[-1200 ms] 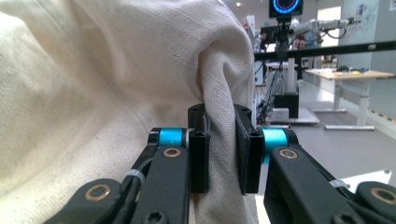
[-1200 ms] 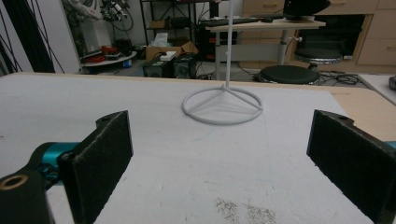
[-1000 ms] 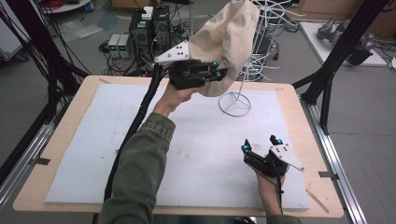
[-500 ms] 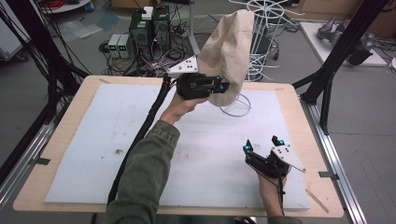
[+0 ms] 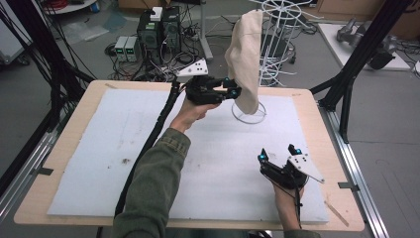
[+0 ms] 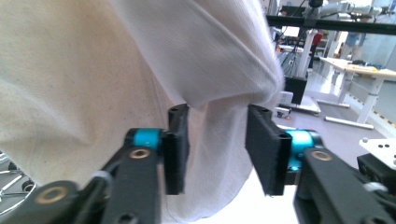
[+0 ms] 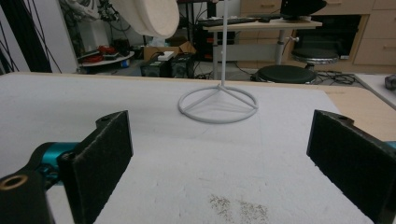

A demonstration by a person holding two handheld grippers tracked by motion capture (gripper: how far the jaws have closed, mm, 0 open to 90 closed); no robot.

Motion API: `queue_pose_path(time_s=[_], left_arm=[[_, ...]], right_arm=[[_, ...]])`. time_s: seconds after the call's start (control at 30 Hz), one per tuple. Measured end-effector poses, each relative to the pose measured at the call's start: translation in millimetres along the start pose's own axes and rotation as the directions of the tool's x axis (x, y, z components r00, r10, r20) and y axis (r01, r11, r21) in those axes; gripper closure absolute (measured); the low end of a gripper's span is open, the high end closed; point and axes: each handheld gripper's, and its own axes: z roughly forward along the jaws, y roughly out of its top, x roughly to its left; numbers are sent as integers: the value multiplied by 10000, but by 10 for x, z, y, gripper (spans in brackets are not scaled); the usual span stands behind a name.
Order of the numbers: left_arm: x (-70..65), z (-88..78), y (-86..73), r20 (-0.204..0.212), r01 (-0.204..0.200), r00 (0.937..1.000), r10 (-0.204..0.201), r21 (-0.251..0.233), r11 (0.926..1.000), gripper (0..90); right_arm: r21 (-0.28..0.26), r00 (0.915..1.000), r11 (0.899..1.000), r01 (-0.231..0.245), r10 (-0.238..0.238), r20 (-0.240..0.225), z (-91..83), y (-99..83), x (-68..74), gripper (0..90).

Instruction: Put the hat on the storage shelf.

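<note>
A cream cloth cap (image 5: 245, 59) hangs from the top of a white wire stand (image 5: 248, 113) at the back of the table. My left gripper (image 5: 236, 91) is held up against the cloth's lower left side. In the left gripper view its jaws stand apart, open, with a fold of the cloth (image 6: 93, 70) hanging between them, left gripper (image 6: 217, 140). My right gripper (image 5: 277, 152) rests low at the table's front right, open and holding nothing. In its own view the right gripper (image 7: 219, 154) faces the stand's ring base (image 7: 218, 103), with the cloth (image 7: 149, 16) above.
A white mat (image 5: 99, 148) covers most of the wooden table (image 5: 64, 144). Behind the table, computers and cables (image 5: 158, 29) lie on the floor. Black frame posts (image 5: 356, 64) rise at the right and left sides. A second wire rack (image 5: 282, 29) stands behind the cloth.
My left gripper has come down and slightly right beside the stand. The cloth, earlier bunched and lifted at the gripper, now hangs straight down. My right gripper has stayed put.
</note>
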Motion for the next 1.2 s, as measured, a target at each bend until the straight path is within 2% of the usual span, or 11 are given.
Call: queue_pose_path(time_s=[0.07, 0.13, 0.47, 0.6, 0.83, 0.97, 1.07, 1.2], left_arm=[[4, -28, 7, -145, 80, 9999, -83, -188, 9998, 465], [7, -57, 13, -203, 127, 9997, -134, -314, 9994, 434], [-29, -144, 29, -259, 193, 9994, -209, -621, 9979, 420], [-64, -188, 42, -417, 59, 9991, -83, -588, 9983, 385], [-120, -324, 47, -963, -46, 9954, -10, -579, 9983, 304], [-144, -392, 41, -1118, -36, 9937, -23, -526, 9986, 292], [-176, -426, 36, -1349, -84, 9908, 42, -303, 9995, 249], [-204, -494, 30, -1616, -82, 9869, 40, -253, 9996, 208]], right_arm=[[-10, 10000, 10000, 17, -17, 3, 1, 0, -1, 59], [-13, 10000, 10000, 26, -26, 44, 1, 1, 1, 59], [-70, 10000, 10000, -40, 40, 59, 8, 6, -3, 59], [-24, 10000, 10000, -77, 77, 8, 8, 6, 10, 59], [-26, 9999, 9999, -165, 165, -14, 1, 6, -1, 59], [-29, 9998, 9998, -182, 182, -19, 1, 5, 2, 59], [-19, 9999, 9999, -172, 172, -19, 9, 3, 2, 59], [-2, 9999, 9999, -102, 102, -25, 14, 0, 8, 59]])
